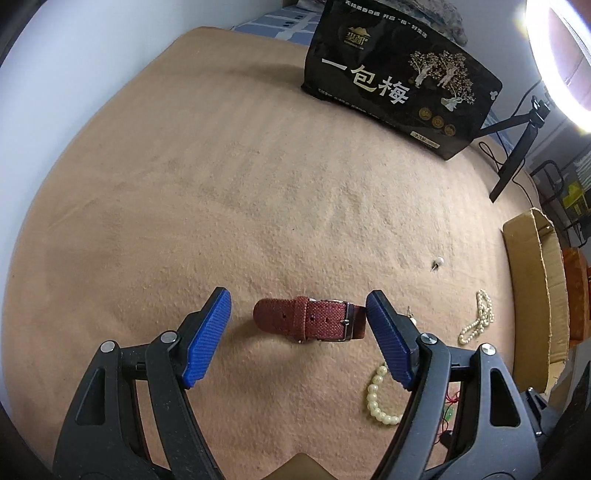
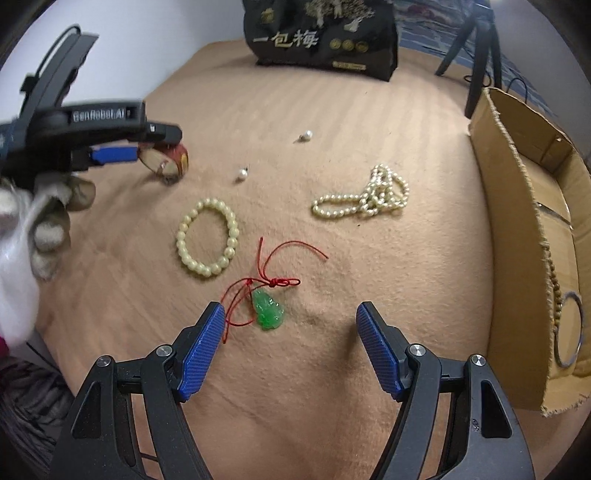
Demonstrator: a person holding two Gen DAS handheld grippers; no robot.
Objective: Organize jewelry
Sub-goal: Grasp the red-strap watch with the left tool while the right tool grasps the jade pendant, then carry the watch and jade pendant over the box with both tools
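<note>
In the left wrist view my left gripper (image 1: pixel 297 295) stands open over the tan cloth. A dark red watch strap with a metal buckle (image 1: pixel 306 319) lies between its blue pads; the left pad is clearly apart from it. The right wrist view shows the same watch (image 2: pixel 168 160) at the far left. My right gripper (image 2: pixel 291 308) is open and low over the cloth. A green jade pendant (image 2: pixel 269 312) on a red cord (image 2: pixel 275 282) lies between its fingers, nearer the left one, and neither pad touches it.
On the cloth lie a pearl bracelet (image 2: pixel 207 238), a bunched pearl necklace (image 2: pixel 369 195) and two pearl earrings (image 2: pixel 242 174) (image 2: pixel 306 136). An open cardboard box (image 2: pixel 517 206) at the right holds a metal bangle (image 2: pixel 570 328). A black snack bag (image 2: pixel 321 33) stands at the back. A gloved hand (image 2: pixel 48 221) is at the left.
</note>
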